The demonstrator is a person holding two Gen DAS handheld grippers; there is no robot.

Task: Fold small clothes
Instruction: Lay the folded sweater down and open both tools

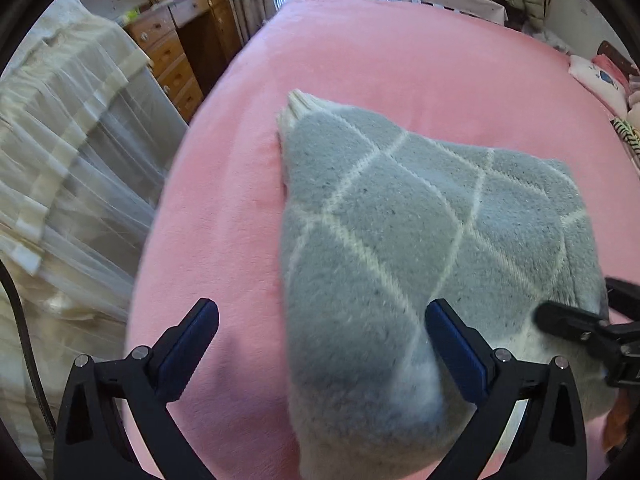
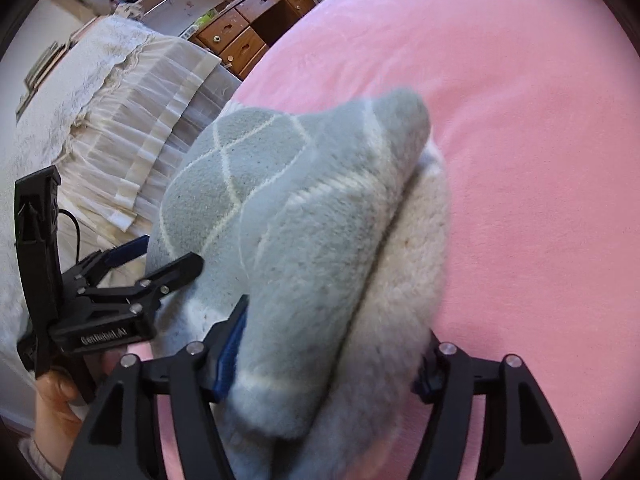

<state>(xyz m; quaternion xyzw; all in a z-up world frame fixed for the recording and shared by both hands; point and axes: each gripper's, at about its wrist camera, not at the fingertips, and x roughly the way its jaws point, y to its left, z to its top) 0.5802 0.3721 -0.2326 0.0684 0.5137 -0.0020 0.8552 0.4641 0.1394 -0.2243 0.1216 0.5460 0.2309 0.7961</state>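
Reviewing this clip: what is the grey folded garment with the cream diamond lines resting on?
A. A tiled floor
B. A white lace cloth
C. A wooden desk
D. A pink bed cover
D: the grey garment lies on the pink bed cover, which surrounds it in both wrist views; the wooden drawers stand off to the side.

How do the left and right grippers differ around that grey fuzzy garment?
The left gripper's jaws stand wide open, the grey fuzzy garment with cream diamond lines touching only one finger, pink bed sheet beside the other. The right gripper's jaws straddle the garment's thick fold, which fills their gap. Both are black with blue pads.
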